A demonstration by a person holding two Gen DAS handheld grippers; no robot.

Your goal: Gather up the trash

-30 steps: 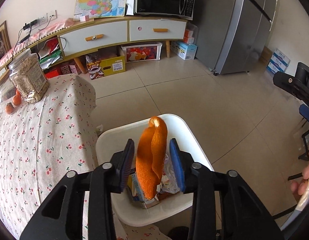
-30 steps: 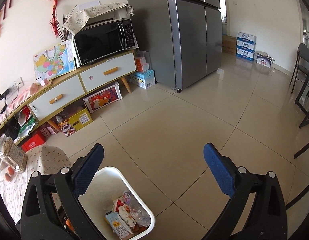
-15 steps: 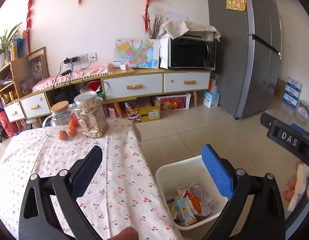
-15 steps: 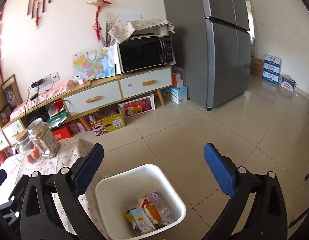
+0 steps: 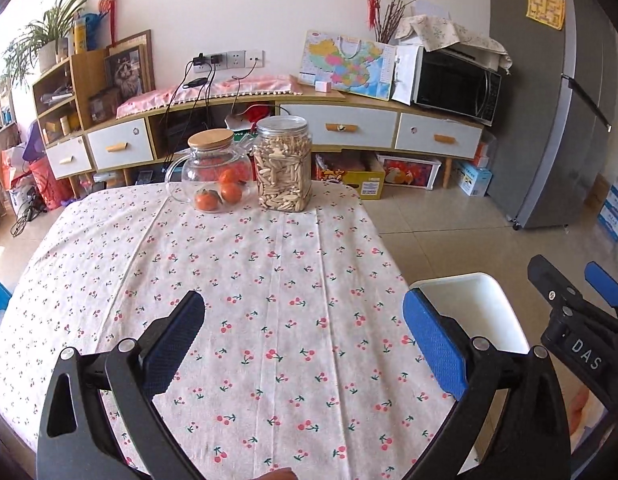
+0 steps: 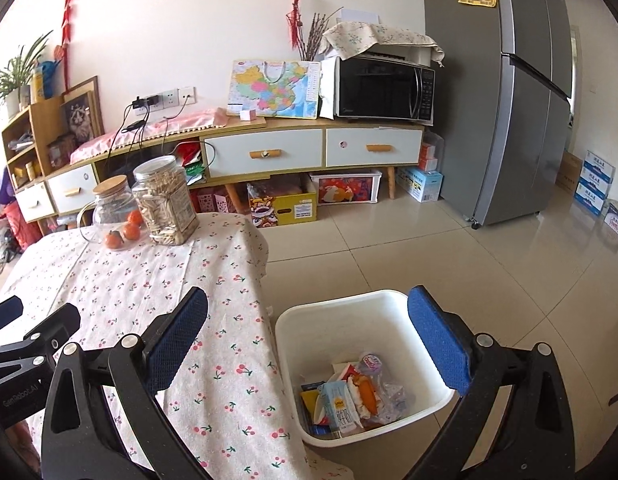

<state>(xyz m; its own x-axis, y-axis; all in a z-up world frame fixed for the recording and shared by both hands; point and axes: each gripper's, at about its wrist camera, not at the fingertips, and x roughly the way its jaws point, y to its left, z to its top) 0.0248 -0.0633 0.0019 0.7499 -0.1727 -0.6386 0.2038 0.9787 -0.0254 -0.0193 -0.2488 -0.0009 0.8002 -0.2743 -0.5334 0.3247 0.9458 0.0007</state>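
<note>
A living room with a low sideboard along the far wall, and in front of me a table (image 5: pixel 269 280) under a cherry-print cloth. Beside the table's right edge, on the tiled floor, stands my white bin (image 6: pixel 349 312). The trash (image 6: pixel 349 396) lies in the bin's bottom: a small blue-and-white carton, an orange peel, clear crumpled wrappers and some red and yellow packets, loosely heaped and well below the rim.

On the table I see only a glass jug (image 5: pixel 213 176) with oranges and a jar (image 5: pixel 283 168) of snacks at its far edge; neither looks like rubbish. The cloth nearer me is bare, so I judge the collecting done or nearly so, though the table's near edge is hidden.

My left claw (image 5: pixel 305 340) hangs over the table, jaws wide, nothing between them. My right claw (image 6: pixel 309 340) hangs over the table edge and bin, also wide and empty.
</note>
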